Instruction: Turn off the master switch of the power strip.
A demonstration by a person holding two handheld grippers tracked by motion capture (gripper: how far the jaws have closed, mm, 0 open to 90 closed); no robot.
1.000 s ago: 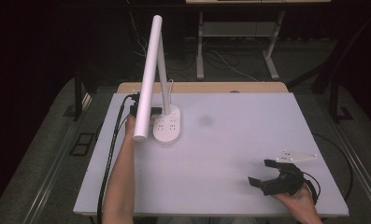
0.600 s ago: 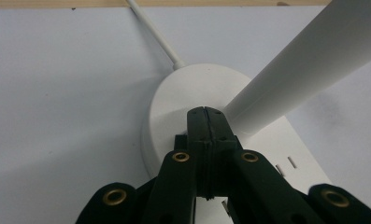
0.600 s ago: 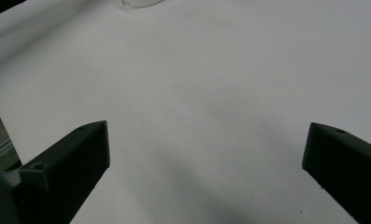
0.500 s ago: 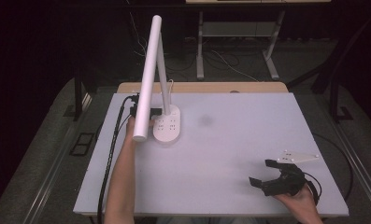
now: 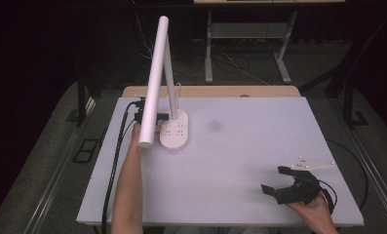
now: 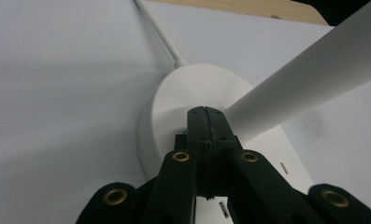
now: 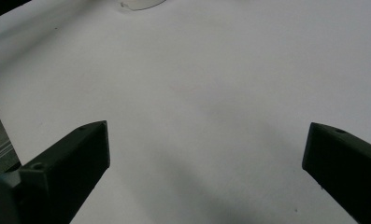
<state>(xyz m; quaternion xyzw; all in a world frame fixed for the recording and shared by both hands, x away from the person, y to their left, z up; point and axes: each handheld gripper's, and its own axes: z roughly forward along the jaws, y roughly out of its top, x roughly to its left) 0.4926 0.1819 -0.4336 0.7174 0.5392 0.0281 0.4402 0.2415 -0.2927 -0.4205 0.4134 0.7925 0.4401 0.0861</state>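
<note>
We see the desk lamp (image 5: pixel 174 131) standing near the bench's (image 5: pixel 259 146) far-left corner. Our left gripper (image 6: pixel 205 114), jaws pressed together, rests its tips on the lamp's base. Our right gripper (image 5: pixel 279 183) sits near the near-right corner, jaws spread wide over bare bench.

Black tongs (image 6: pixel 205 116), brass screws, trailing black cable.

I see a wide white surface (image 5: pixel 240 161) with a strip of bare wood (image 5: pixel 215 91) along its far edge. A white desk lamp stands on it by its oval base (image 5: pixel 175 129), toward the far left; a thin white cord (image 6: pixel 157 30) runs from the base's far end across the surface. A faint grey smudge (image 5: pixel 213 126) sits just right of the base.
</note>
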